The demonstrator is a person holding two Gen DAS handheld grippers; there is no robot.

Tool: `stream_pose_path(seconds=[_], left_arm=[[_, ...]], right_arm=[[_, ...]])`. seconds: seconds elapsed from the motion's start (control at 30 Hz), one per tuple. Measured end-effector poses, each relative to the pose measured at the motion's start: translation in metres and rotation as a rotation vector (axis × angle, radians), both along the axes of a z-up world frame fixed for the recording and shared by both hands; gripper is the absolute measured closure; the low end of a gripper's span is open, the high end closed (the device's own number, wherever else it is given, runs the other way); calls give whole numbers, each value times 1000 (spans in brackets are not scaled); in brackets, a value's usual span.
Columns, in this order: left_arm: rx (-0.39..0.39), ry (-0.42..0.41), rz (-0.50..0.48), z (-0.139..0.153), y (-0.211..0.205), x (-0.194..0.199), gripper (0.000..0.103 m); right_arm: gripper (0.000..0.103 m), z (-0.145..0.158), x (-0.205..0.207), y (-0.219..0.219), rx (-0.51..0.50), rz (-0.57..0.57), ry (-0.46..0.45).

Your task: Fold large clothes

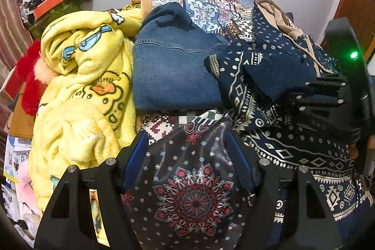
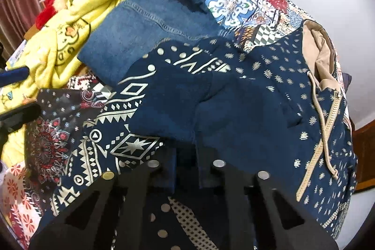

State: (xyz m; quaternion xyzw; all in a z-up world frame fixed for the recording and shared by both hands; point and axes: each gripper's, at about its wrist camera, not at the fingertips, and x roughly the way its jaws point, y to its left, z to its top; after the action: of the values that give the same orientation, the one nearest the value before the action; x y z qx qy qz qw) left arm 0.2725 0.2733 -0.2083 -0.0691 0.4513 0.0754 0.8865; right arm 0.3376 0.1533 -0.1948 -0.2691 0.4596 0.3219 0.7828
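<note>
A navy hoodie [image 2: 269,95] with silver tribal print, beige hood lining and drawstring lies on the patterned bed cover; it also shows in the left wrist view [image 1: 264,76]. My right gripper [image 2: 186,154] is shut on a fold of the hoodie's sleeve near its cuff; it appears at the right of the left wrist view [image 1: 302,95]. My left gripper [image 1: 187,147] is open, its blue-padded fingers [image 1: 137,156] spread above the dark floral cover [image 1: 194,191], holding nothing. A folded blue denim garment [image 1: 173,67] lies behind the hoodie.
A yellow duck-print fleece blanket [image 1: 82,86] is heaped at the left. A red fluffy item [image 1: 30,81] and clutter lie beyond it. A patchwork quilt [image 1: 211,4] is piled at the back against a white wall. A curtain hangs far left.
</note>
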Motion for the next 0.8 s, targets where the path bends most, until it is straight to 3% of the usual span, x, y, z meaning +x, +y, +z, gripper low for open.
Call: stream_pose_path(seconds=[0.27, 0.43, 0.57, 0.7, 0.8], left_arm=[[8, 2, -19, 3, -26, 25, 35], [-22, 54, -3, -15, -40, 53, 35], [22, 120, 40, -40, -45, 70, 35], [-28, 152, 66, -55, -41, 75, 34], [-15, 156, 70, -57, -41, 76, 32]], right_arm=[[93, 65, 7, -52, 153, -80, -53], [93, 103, 16, -98, 265, -166, -94], [93, 112, 26, -136, 306, -264, -109], [93, 113, 35, -177, 350, -361, -96], [93, 111, 42, -210, 361, -427, -89]])
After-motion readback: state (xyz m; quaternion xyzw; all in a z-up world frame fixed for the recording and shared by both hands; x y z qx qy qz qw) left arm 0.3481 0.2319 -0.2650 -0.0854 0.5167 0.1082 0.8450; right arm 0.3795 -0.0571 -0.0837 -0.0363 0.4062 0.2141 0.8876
